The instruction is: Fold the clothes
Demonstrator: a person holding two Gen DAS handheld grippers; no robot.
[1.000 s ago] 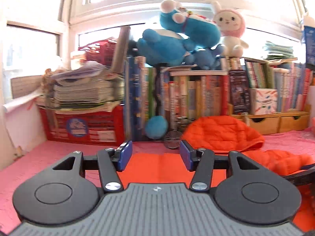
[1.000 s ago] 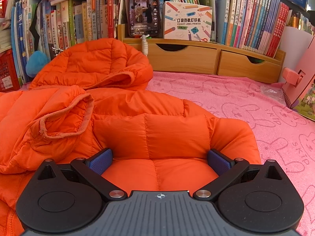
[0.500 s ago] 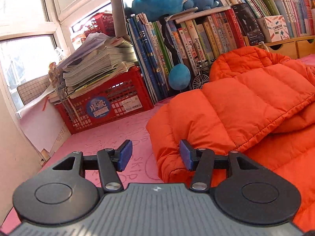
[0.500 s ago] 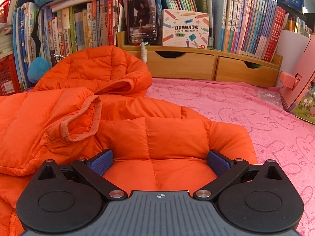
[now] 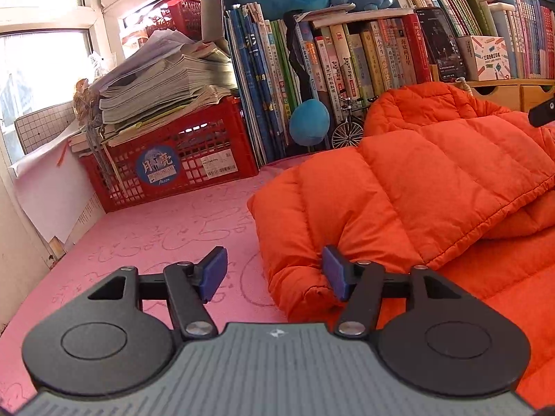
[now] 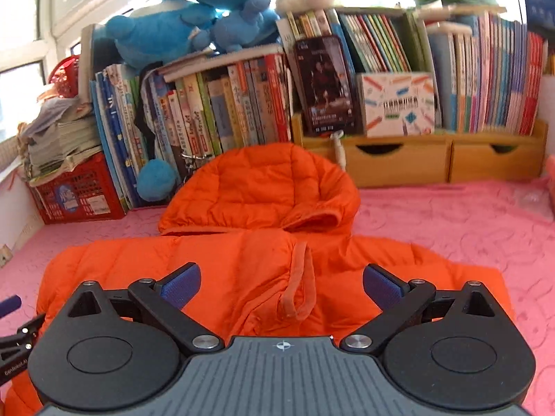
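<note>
An orange puffer jacket (image 6: 239, 270) lies spread on the pink cloth (image 5: 166, 232), its hood (image 6: 256, 187) toward the books. One sleeve is folded across the body, with its cuff (image 6: 298, 291) at the middle. My left gripper (image 5: 274, 274) sits low at the jacket's left edge (image 5: 298, 267). Its jaws are opening: the right pad touches the puffy fold, the left pad is over bare cloth. My right gripper (image 6: 281, 286) hovers above the jacket's body with the cuff below the gap. Its jaws are closing and neither pad touches fabric.
A red crate (image 5: 180, 159) with stacked papers stands at the back left. Rows of books (image 6: 222, 111), blue plush toys (image 6: 194, 24), a phone (image 6: 324, 85) and wooden drawers (image 6: 444, 159) line the back. Part of the left gripper (image 6: 15, 339) shows low left in the right wrist view.
My left gripper dropped from above the jacket to its left edge, and its jaws widened. My right gripper rose and drew back, so the whole jacket shows, and its jaws narrowed.
</note>
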